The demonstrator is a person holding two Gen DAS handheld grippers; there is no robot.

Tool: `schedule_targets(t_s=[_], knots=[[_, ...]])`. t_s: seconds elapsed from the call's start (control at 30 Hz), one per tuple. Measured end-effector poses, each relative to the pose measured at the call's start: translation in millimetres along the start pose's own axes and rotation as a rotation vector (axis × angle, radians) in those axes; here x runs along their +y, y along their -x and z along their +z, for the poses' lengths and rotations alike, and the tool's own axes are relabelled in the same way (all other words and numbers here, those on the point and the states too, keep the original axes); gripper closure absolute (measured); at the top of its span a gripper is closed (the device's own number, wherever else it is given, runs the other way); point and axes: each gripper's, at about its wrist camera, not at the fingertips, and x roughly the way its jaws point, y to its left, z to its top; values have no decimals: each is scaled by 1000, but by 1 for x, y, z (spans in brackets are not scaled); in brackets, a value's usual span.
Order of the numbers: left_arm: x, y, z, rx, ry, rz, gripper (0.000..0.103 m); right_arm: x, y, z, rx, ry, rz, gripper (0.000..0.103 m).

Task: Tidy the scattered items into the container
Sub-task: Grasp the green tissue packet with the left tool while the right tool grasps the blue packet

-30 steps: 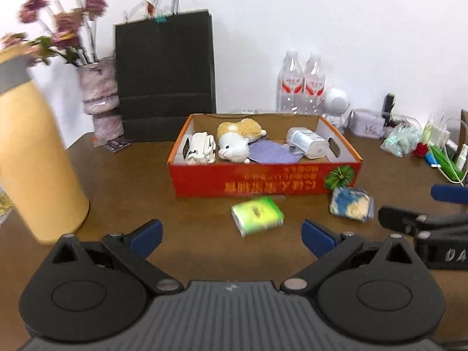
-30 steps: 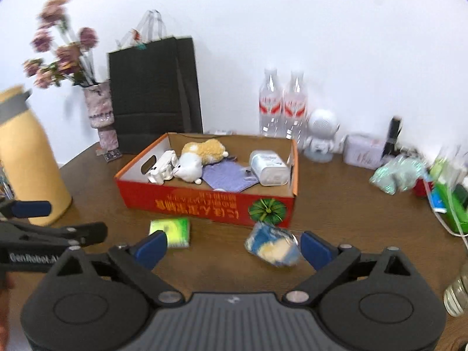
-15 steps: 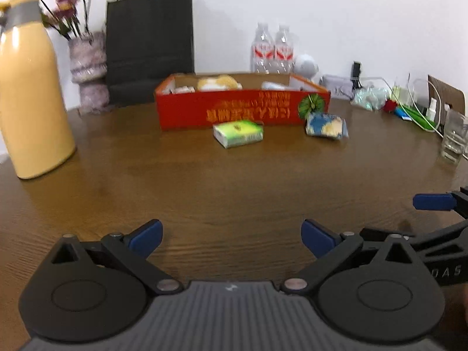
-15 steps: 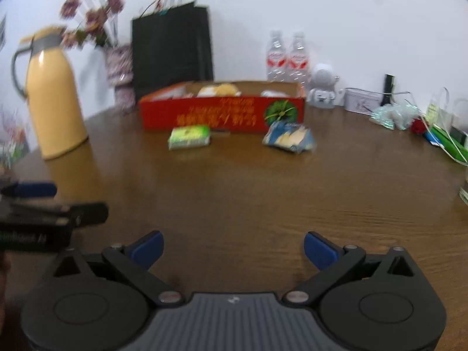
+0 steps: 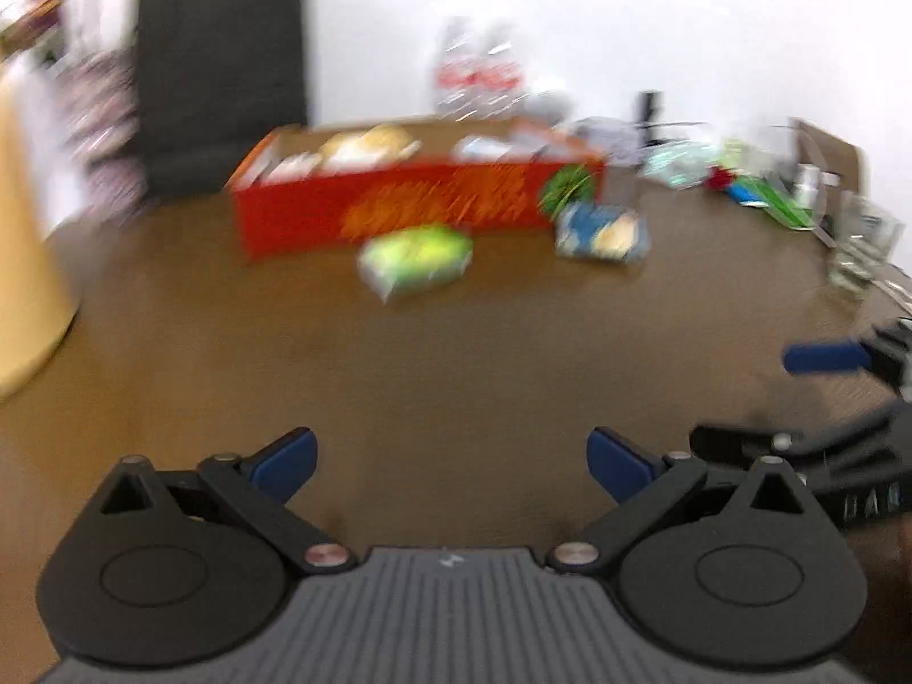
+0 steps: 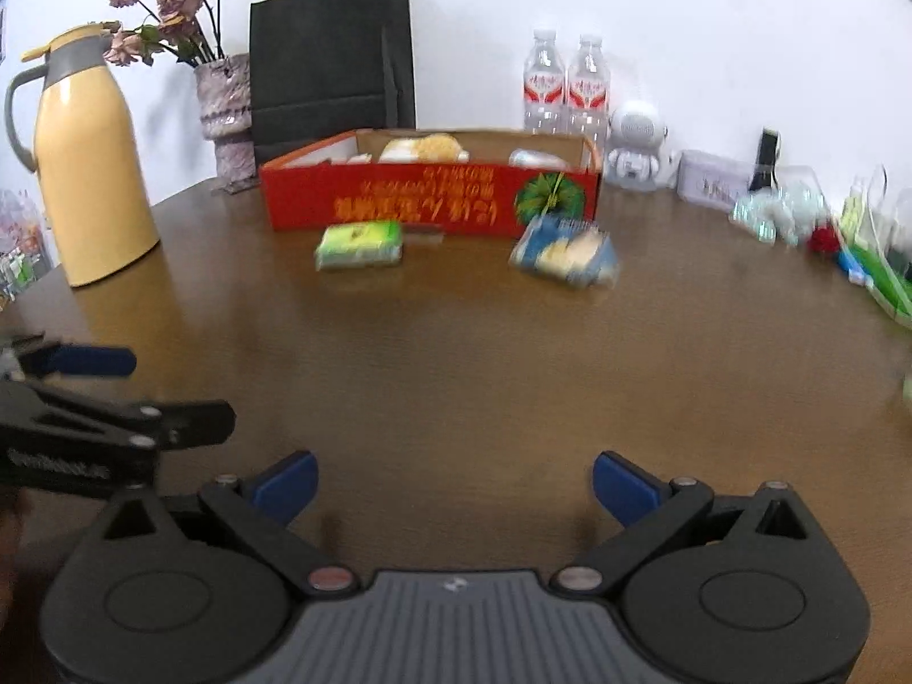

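Left gripper (image 5: pixel 450 459): blue-padded fingers (image 5: pixel 285 456) spread wide, nothing between them, only bare brown wooden tabletop (image 5: pixel 456 353) beneath. Right gripper (image 6: pixel 453 481): same, blue pads (image 6: pixel 288 481) fully apart, empty, hovering low over the near part of the table. Both sit side by side, well short of the red cardboard box with orange lettering (image 6: pixel 433 205), each visible at the edge of the other's view; wide-open stance reads as ready for a pick, not carrying. Left view heavily motion-blurred, so fine detail unreliable there. Two loose items outstanding: small green-and-yellow wrapped packet (image 6: pixel 360 244) just in front of the box's front wall toward its left end, and blue-and-yellow crinkly snack bag (image 6: pixel 564 253) just in front of the box's right front corner, by the green printed emblem. Both lying flat on the table, apart from each other, neither touching the box as far as can be told. Already inside the box: a cream-and-tan plush toy (image 6: pixel 424 148) and a white object toward the right end; rest hidden by the front wall. Split looks natural: green packet nearer the left gripper's side, snack bag nearer the right's. Judgement: task mostly done, two picks left. Clutter beside and behind the box (yellow thermos jug (image 6: pixel 85 165), black paper bag (image 6: pixel 330 62), two water bottles (image 6: pixel 564 85)) likely not part of the job.
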Motion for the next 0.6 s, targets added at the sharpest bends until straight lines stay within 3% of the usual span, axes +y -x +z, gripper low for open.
schedule_targets(t_s=[0.1, 0.17, 0.23, 0.3, 0.4, 0.47, 0.5, 0.53, 0.57, 0.6], knots=[[15, -34, 43, -50, -145, -50, 0, -22, -16, 37, -48, 15, -25, 0], [26, -70, 64, -48, -182, -77, 0, -40, -36, 61, -63, -5, -23, 2], [33, -107, 75, 19, -190, -100, 0, -56, -61, 80, -44, -36, -24, 4], [36, -136, 79, 94, -199, -125, 0, -70, -84, 92, -9, -69, -12, 17], [38, -151, 74, 80, -187, -112, 0, -86, -109, 98, 18, -113, -3, 28], [43, -151, 67, 64, -136, -142, 0, -93, -121, 100, 12, -127, -2, 30], [47, -151, 66, 62, -121, -158, 0, -95, -128, 101, 10, -134, 15, 41], [49, -149, 66, 57, -109, -167, 7, -97, -134, 101, 9, -145, 46, 52], [51, -147, 67, 47, -95, -171, 13, -98, -139, 100, 10, -158, 83, 77], [53, -145, 66, 39, -80, -171, 23, -94, -140, 98, 4, -160, 115, 88]])
